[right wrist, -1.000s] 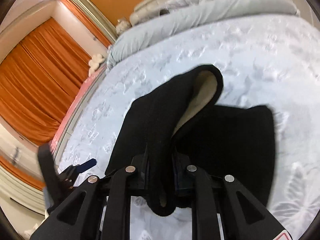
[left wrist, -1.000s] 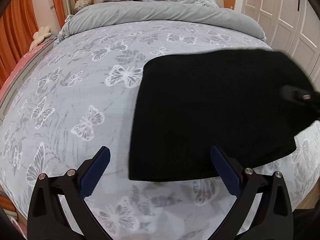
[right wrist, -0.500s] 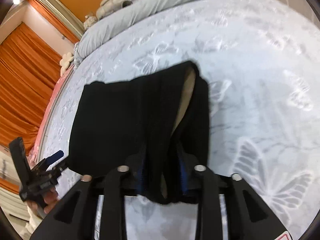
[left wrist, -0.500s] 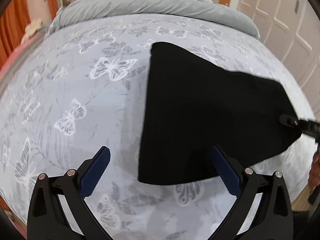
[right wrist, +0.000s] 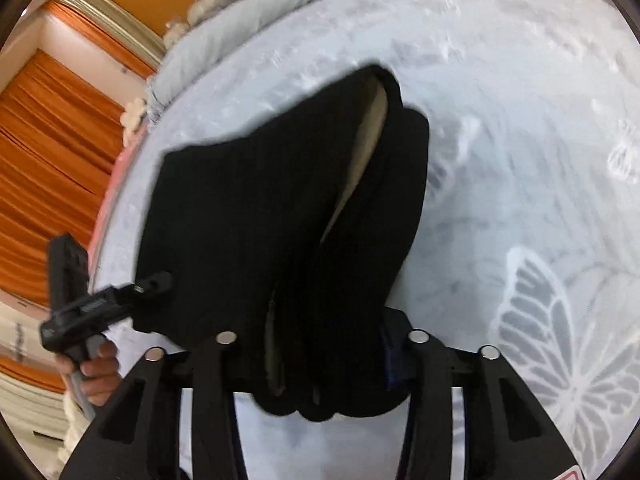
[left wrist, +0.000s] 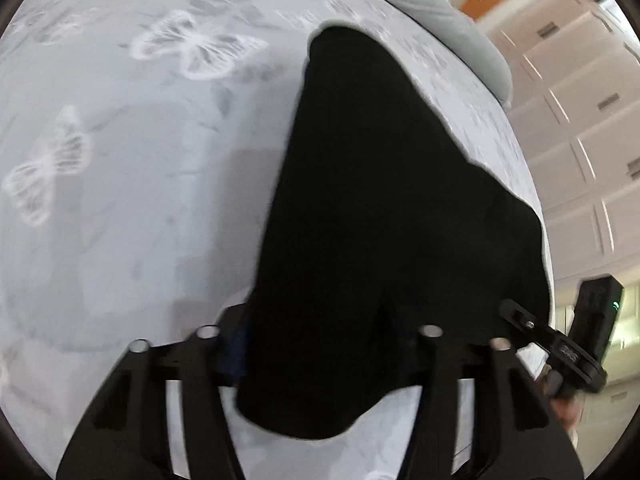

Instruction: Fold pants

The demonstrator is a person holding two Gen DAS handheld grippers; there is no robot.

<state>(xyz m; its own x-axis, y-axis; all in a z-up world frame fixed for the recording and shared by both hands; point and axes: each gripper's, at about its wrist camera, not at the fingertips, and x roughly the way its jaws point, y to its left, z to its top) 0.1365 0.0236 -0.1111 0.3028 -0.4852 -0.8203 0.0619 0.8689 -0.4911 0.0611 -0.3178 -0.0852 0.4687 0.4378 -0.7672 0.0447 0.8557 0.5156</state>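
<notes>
While the left claw pinches the black pants, the right claw clamps them too.

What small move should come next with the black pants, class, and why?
Probably carry both held corners forward together and lay them down. The left hand-held gripper and right hand-held gripper each pinch a near corner of the black pants, lifted off the butterfly bedspread, with the far edge resting there.
</notes>
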